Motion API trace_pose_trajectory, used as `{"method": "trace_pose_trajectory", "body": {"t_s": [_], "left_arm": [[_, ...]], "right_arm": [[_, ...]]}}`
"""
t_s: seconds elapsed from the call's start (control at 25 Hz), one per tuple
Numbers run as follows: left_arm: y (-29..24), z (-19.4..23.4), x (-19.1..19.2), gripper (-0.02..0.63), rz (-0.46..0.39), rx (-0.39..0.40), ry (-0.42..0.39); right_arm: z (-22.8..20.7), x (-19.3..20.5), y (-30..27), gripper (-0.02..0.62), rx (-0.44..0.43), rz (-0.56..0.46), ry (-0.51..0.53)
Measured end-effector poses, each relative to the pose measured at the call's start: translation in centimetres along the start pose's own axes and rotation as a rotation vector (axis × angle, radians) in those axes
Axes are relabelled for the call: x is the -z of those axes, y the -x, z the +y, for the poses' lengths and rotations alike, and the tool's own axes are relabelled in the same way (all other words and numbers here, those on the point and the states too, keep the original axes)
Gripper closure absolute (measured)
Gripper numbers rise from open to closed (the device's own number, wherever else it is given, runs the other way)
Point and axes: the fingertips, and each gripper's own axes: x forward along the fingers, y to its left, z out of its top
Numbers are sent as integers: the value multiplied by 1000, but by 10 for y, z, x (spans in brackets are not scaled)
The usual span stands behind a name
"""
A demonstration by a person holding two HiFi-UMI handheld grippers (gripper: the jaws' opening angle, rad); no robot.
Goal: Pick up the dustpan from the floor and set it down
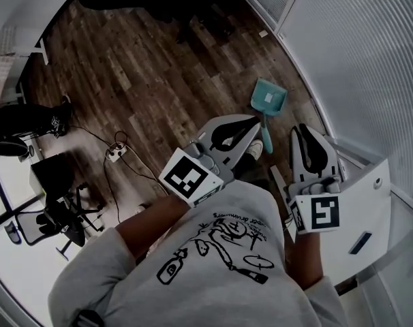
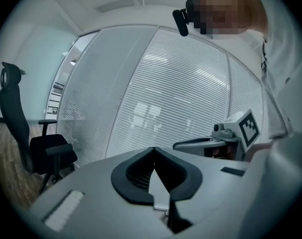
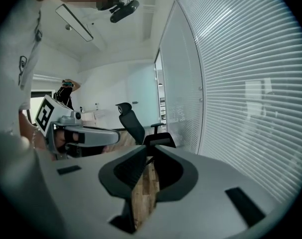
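Observation:
A teal dustpan (image 1: 268,99) lies on the wooden floor near the blind-covered glass wall, its handle pointing towards me. In the head view my left gripper (image 1: 255,120) hovers just below and left of the pan, above the floor, with its jaws shut and nothing between them. My right gripper (image 1: 302,129) is to the right of the dustpan handle, also shut and empty. In the left gripper view, the left gripper (image 2: 154,150) has its black pads meeting at the tip in front of the blinds. In the right gripper view, the right gripper (image 3: 150,148) points along the floor. The dustpan shows in neither gripper view.
The blind-covered glass wall (image 1: 356,53) runs along the right. A white cabinet top (image 1: 367,206) stands beside my right arm. A power strip with cables (image 1: 114,152) and an office chair (image 1: 60,216) are at the left. Another black chair (image 3: 136,126) stands by the wall.

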Motion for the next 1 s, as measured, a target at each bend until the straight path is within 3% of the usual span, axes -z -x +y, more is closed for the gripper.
{"method": "trace_pose_trajectory", "body": {"t_s": [0.68,1.0], "left_arm": [[6,24,69,604,95,-52,23],[11,25,106,604,156,-63,56]], "right_arm": [[14,73,-25,532,-53,130,-7],[13,140,-34,504,-67,225,-65]]}}
